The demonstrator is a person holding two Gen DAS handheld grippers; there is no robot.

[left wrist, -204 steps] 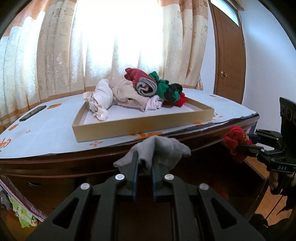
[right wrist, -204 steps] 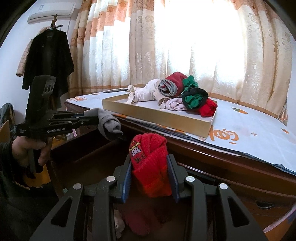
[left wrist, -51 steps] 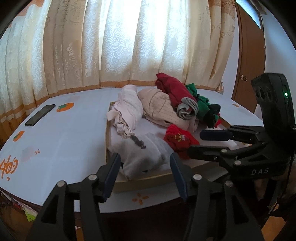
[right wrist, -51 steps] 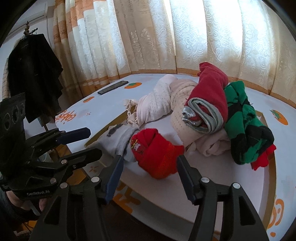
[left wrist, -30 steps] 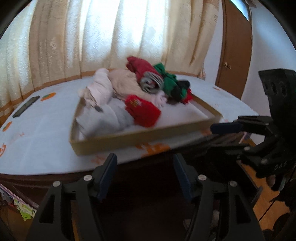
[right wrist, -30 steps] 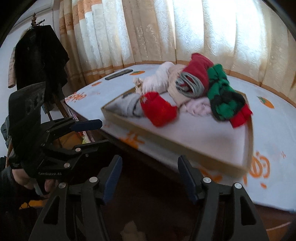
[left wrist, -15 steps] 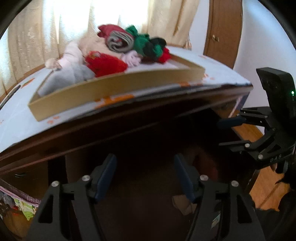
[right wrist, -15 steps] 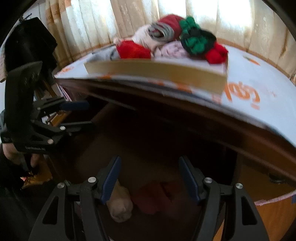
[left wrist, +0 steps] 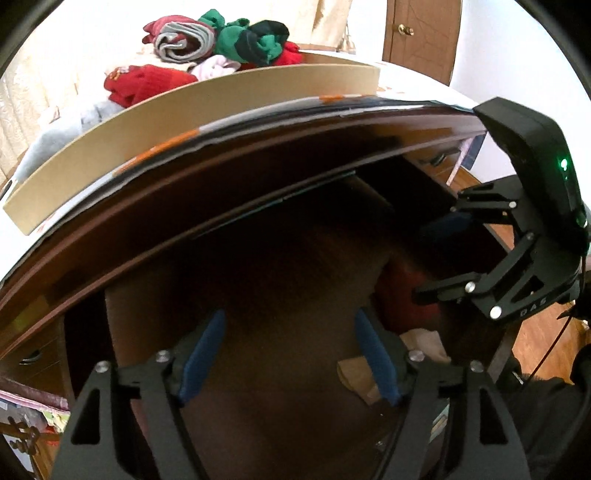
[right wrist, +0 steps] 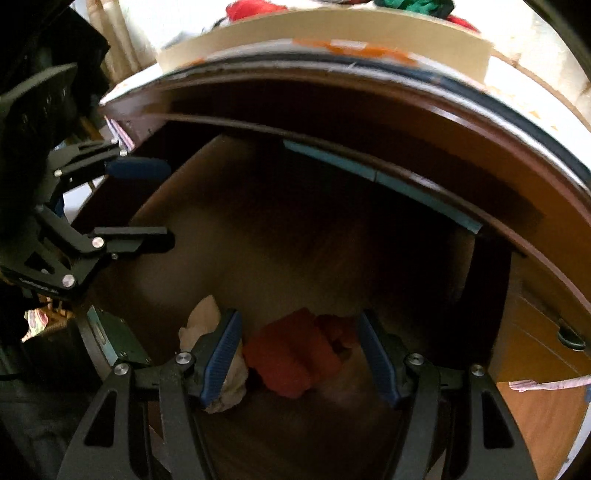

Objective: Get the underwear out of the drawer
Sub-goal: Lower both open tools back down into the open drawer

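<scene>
Below the desk's edge, two handheld grippers point down into an open wooden drawer [right wrist: 258, 251]. From the right wrist view, the right gripper [right wrist: 299, 354] hangs over a red folded piece of underwear [right wrist: 291, 354] lying on the drawer floor near the front; its blue-padded fingers [right wrist: 221, 354] stand apart on either side of the garment in the picture, and no pad presses on it. A cream piece [right wrist: 199, 325] lies just beside the red one, partly hidden behind the gripper's near finger.

From the left wrist view, the left gripper [left wrist: 291, 354] has its jaws opening, with only bare, dark drawer floor between them. Off to its side the same cream piece [left wrist: 424, 341] and the red one [left wrist: 402, 295] lie in shadow, the right gripper [left wrist: 439, 254] hovering above them.

On the desktop overhead, a shallow cardboard tray [left wrist: 207, 99] holds a heap of garments already lifted out: a red knitted piece [left wrist: 147, 79], a grey-and-red roll [left wrist: 181, 40] and a green-and-black bundle [left wrist: 251, 37]. A wooden door [left wrist: 421, 33] stands behind.
</scene>
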